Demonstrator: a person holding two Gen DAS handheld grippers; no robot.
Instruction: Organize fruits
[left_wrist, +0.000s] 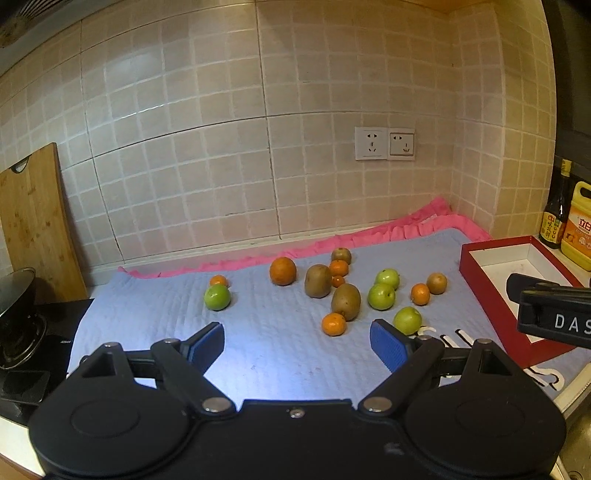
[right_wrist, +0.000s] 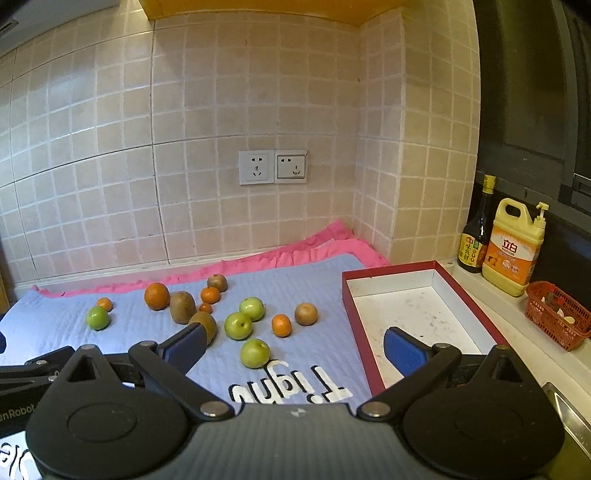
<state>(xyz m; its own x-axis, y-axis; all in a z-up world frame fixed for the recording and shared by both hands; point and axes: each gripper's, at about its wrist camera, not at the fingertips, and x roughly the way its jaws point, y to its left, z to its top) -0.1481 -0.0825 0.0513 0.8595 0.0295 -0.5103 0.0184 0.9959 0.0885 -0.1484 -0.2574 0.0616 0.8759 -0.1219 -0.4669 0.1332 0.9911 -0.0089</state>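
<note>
Several fruits lie loose on a blue quilted mat (left_wrist: 258, 332) (right_wrist: 303, 288): green apples (left_wrist: 217, 297) (right_wrist: 254, 353), brown kiwis (left_wrist: 345, 301) (right_wrist: 182, 306), a large orange (left_wrist: 282, 271) (right_wrist: 156, 295) and small tangerines (left_wrist: 334, 324) (right_wrist: 281, 325). A red box with a white inside (left_wrist: 480, 273) (right_wrist: 417, 314) stands empty at the mat's right edge. My left gripper (left_wrist: 297, 343) is open and empty above the mat's front. My right gripper (right_wrist: 293, 349) is open and empty, its right finger over the box; it also shows in the left wrist view (left_wrist: 550, 310).
A wooden cutting board (left_wrist: 33, 221) leans on the tiled wall at left, above a stove with a pot (left_wrist: 18, 295). A dark sauce bottle (right_wrist: 476, 229), a yellow detergent jug (right_wrist: 513, 247) and a small red basket (right_wrist: 557, 314) stand on the right ledge.
</note>
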